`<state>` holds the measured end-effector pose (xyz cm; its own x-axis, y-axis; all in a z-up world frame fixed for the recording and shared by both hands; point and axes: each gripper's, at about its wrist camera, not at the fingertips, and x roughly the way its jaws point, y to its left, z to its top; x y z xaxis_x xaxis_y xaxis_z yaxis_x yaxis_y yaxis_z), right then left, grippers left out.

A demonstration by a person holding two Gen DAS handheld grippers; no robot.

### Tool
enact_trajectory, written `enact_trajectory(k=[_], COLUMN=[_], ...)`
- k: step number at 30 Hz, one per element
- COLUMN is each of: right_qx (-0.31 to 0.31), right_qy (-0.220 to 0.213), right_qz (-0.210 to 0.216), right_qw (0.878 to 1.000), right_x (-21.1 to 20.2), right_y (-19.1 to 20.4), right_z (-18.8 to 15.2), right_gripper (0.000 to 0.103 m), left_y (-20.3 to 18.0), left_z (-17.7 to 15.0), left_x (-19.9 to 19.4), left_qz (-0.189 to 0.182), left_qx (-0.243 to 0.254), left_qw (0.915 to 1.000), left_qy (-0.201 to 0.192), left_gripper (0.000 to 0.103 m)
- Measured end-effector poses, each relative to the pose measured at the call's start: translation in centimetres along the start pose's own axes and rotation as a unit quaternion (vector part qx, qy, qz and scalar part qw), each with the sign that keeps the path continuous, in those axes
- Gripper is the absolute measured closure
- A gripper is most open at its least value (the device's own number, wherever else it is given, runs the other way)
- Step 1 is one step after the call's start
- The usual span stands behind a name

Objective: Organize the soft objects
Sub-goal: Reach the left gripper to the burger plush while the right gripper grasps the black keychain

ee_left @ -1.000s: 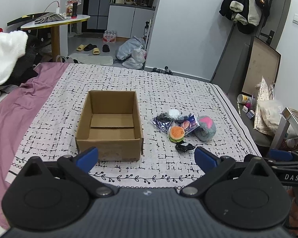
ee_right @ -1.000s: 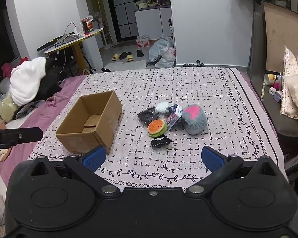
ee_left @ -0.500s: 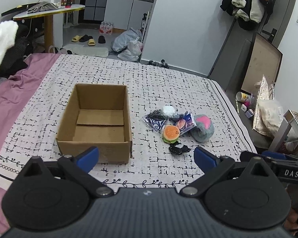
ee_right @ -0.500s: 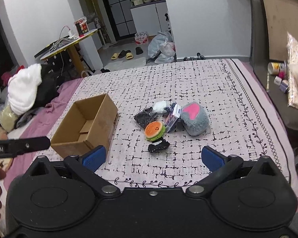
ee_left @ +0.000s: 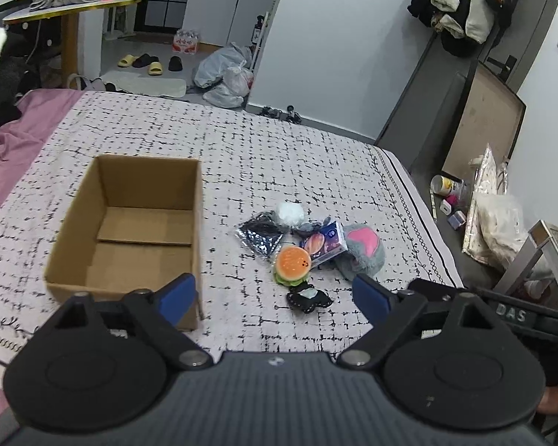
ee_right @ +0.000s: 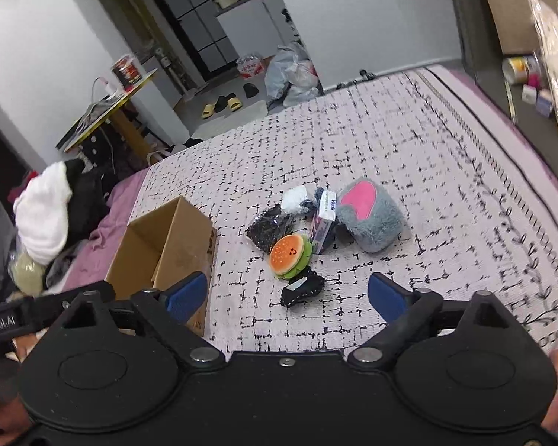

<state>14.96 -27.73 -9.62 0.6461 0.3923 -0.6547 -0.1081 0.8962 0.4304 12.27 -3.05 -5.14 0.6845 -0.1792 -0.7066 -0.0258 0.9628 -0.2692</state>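
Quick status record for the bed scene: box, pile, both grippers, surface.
box: cardboard box, open top, nothing inside
pile: burger plush, grey plush with pink patch, tissue pack, black pouch, all beside box
left gripper: jaws closing, nothing between
right gripper: jaws closing, nothing gripped
surface: patterned bedspread

Cardboard box [ee_right: 167,245] — near corner hidden behind the right gripper's finger [ee_right: 184,297].

Colours on the bed I'm working over.
Brown cardboard box [ee_left: 130,223], orange-and-green burger toy [ee_left: 292,264], grey plush [ee_right: 368,219] with pink patch, white bedspread [ee_left: 241,141] with black grid marks.
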Motion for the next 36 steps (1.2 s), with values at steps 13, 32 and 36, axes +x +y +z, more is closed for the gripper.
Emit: enact_trajectory(k=[13,32,36], right_qx=[0.133,0.179,0.199], right_qy=[0.038,0.103,0.109], right_qz=[0.021,0.046,0.046], right_qw=[0.99,0.977,0.973], right_x=[6.5,13.2,13.8], right_y=[-3.8,-4.6,-5.2], right_z=[-0.7,-1.9,-2.1], right_gripper=[0.04,0.064,0.068], left_y=[-0.4,-1.6,-1.9], left_z=[1.0,1.5,1.5], left_x=[6.7,16.3,17.9], left_qz=[-0.004,-0.003,-0.006], left_qx=[-0.023,-0.034,-0.039], left_qw=[0.9989,0.9934,0.9917], left_qy=[0.04,0.11,0.122], left_gripper=[0.034,0.039,0.039])
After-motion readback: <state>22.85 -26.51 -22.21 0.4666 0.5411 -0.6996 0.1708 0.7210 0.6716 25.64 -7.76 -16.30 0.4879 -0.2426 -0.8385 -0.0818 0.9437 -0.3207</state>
